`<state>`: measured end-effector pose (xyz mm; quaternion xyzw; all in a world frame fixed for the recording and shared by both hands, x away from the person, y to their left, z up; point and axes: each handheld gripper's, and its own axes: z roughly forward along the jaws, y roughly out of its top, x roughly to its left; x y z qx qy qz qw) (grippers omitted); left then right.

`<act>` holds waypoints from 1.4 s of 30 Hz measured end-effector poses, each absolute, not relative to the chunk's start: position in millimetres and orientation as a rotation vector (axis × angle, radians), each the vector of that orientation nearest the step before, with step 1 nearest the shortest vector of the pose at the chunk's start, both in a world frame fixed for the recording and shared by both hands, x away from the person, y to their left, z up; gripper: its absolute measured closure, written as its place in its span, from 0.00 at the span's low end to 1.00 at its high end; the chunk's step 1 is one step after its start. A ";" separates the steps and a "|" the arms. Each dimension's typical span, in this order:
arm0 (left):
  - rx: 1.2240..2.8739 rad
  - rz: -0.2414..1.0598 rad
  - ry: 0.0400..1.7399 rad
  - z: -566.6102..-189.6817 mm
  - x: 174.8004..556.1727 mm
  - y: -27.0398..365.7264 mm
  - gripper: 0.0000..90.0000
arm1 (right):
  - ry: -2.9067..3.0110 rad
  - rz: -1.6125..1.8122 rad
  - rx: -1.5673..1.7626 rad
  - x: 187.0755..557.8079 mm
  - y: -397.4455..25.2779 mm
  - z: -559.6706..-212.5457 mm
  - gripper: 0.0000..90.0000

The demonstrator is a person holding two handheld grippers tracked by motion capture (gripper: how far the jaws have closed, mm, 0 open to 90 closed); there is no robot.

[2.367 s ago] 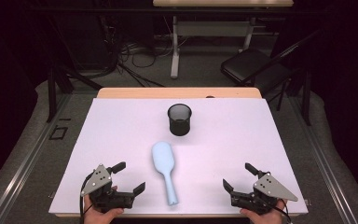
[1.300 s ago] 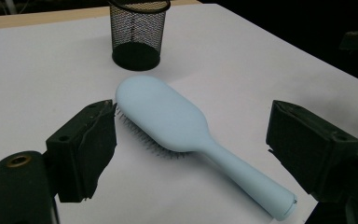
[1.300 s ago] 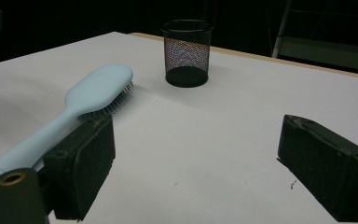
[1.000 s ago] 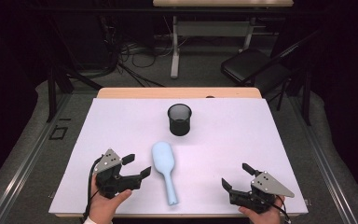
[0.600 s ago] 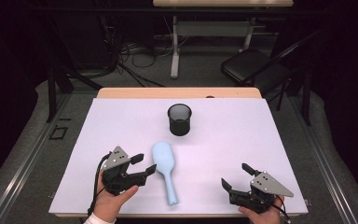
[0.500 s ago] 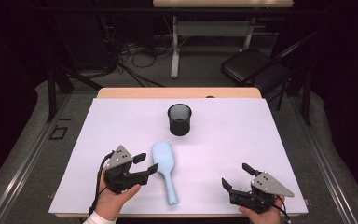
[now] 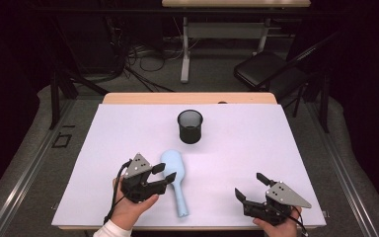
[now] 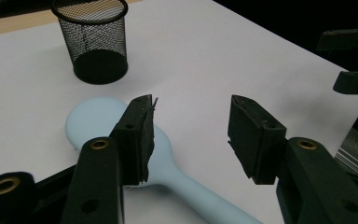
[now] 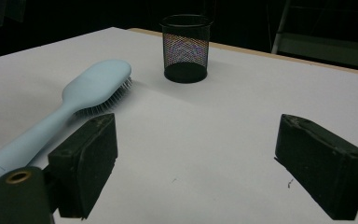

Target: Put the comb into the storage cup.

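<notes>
No text, label, brand, number or sign can be read on anything here

Bright evenly lit table (image 7: pixel 128 128), dark surroundings, soft shadows.

The cup (image 8: pixel 93 39) is black wire mesh with a smooth solid rim and base. Near it lies the brush (image 9: pixel 70 109), smooth matt pale-blue plastic with fine bristles beneath its head. Both rest on a matt white sheet (image 7: pixel 286 148), past whose far edge, behind the cup, bare light wood (image 7: pixel 143 98) shows. The gripper (image 8: pixel 193 135) jaws look like matt black plastic with brass-coloured rivets.
</notes>
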<state>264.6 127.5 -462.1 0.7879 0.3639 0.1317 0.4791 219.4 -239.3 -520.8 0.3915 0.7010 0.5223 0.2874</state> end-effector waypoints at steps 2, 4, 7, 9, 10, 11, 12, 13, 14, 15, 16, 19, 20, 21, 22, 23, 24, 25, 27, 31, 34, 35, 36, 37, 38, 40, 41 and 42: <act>1.923 0.325 0.886 -462.5 265.3 124.7 0.58 | 1.875 1.394 1.046 219.3 -239.6 -520.7 0.14; 1.925 0.328 0.880 -462.7 266.0 122.6 0.60 | 1.875 1.392 1.047 219.5 -239.9 -520.9 0.15; 1.933 0.322 0.869 -463.0 266.8 119.2 0.62 | 1.876 1.392 1.051 219.6 -240.0 -521.0 0.15; 1.941 0.323 0.872 -463.4 267.0 116.6 0.63 | 1.876 1.391 1.050 219.6 -240.0 -521.0 0.15; 1.947 0.317 0.869 -463.7 267.1 115.4 0.64 | 1.876 1.391 1.050 219.6 -239.9 -521.0 0.15; 1.953 0.317 0.866 -463.8 267.2 114.7 0.65 | 1.876 1.391 1.048 219.6 -240.0 -521.0 0.15; 1.950 0.317 0.868 -464.3 267.1 113.2 0.66 | 1.875 1.391 1.049 219.6 -240.1 -521.0 0.15; 1.955 0.316 0.868 -464.5 267.1 112.4 0.66 | 1.875 1.391 1.049 219.6 -240.1 -521.0 0.15; 1.957 0.310 0.869 -464.8 267.1 111.3 0.67 | 1.876 1.392 1.050 219.6 -240.0 -521.0 0.15; 1.958 0.310 0.870 -465.1 267.1 110.2 0.68 | 1.876 1.390 1.051 219.6 -240.1 -521.0 0.15; 1.960 0.306 0.869 -465.3 267.0 109.3 0.69 | 1.876 1.391 1.051 219.5 -240.1 -521.0 0.15; 1.964 0.304 0.877 -466.2 267.0 105.8 0.72 | 1.875 1.389 1.050 219.6 -240.1 -521.1 0.15; 1.971 0.299 0.882 -466.9 267.4 104.6 0.74 | 1.875 1.390 1.052 219.5 -240.0 -521.1 0.15; 1.974 0.295 0.891 -467.7 267.6 103.4 0.77 | 1.875 1.388 1.051 219.6 -240.1 -521.1 0.15; 1.980 0.295 0.895 -468.2 267.7 102.7 0.79 | 1.875 1.388 1.052 219.5 -240.2 -521.1 0.15; 1.982 0.299 0.904 -469.0 267.7 101.7 0.80 | 1.876 1.388 1.051 219.5 -240.3 -521.0 0.15; 1.987 0.304 0.907 -469.6 267.8 100.9 0.83 | 1.875 1.389 1.051 219.4 -240.4 -520.9 0.15; 1.989 0.306 0.914 -470.3 267.7 100.0 0.84 | 1.874 1.390 1.054 219.3 -240.3 -520.9 0.15; 1.997 0.303 0.918 -471.6 267.9 98.3 0.88 | 1.874 1.390 1.056 219.5 -240.7 -521.1 0.15; 2.023 0.319 0.920 -473.6 267.4 94.4 0.96 | 1.871 1.390 1.057 219.8 -241.5 -521.1 0.15; 2.046 0.324 0.933 -475.4 267.6 92.0 1.00 | 1.871 1.390 1.062 219.6 -241.4 -521.1 0.15; 2.060 0.320 0.931 -476.2 267.9 91.2 1.00 | 1.872 1.390 1.062 219.6 -241.3 -521.1 0.15; 2.073 0.314 0.926 -477.5 268.1 90.1 1.00 | 1.872 1.392 1.060 219.7 -241.3 -521.2 0.15; 2.087 0.311 0.918 -478.9 268.3 88.6 1.00 | 1.872 1.393 1.062 219.6 -241.2 -521.1 0.15; 2.098 0.318 0.919 -480.5 267.9 86.8 1.00 | 1.868 1.397 1.061 219.8 -241.0 -521.3 0.15; 2.122 0.329 0.914 -483.6 267.7 83.9 1.00 | 1.875 1.391 1.063 219.9 -241.3 -521.2 0.16; 2.131 0.331 0.912 -485.1 268.0 82.7 1.00 | 1.875 1.391 1.063 219.9 -241.3 -521.2 0.16; 2.135 0.331 0.913 -487.0 268.4 81.6 1.00 | 1.876 1.390 1.063 220.2 -241.4 -521.3 0.16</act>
